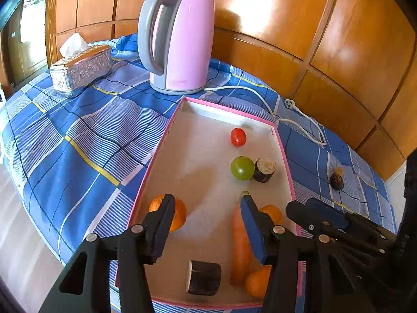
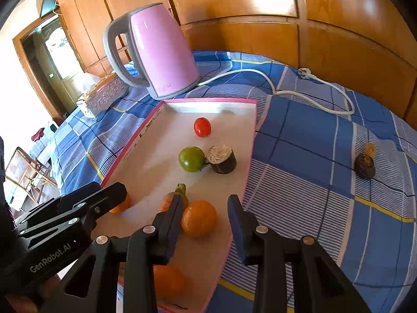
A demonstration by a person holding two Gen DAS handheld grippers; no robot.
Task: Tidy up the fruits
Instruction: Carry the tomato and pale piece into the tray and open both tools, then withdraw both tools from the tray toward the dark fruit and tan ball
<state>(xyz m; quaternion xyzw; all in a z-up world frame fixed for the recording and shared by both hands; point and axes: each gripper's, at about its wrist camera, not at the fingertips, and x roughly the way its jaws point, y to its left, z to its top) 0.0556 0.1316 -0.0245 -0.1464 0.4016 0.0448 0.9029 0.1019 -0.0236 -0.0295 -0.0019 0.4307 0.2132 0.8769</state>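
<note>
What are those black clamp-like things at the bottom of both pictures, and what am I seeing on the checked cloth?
Those are two hand-held grippers; a person carries one in each hand, with no robot arm. Each picture comes from a camera on one gripper, looking along its fingers. The left gripper and the right gripper both hover open over a pink-rimmed white tray, holding nothing. In the tray lie a red cherry tomato, a green round fruit, three orange tangerines, a long orange carrot and two dark cut cylinders. One small dark fruit sits outside on the blue checked cloth, near a pink electric kettle and a silver tissue box.
</note>
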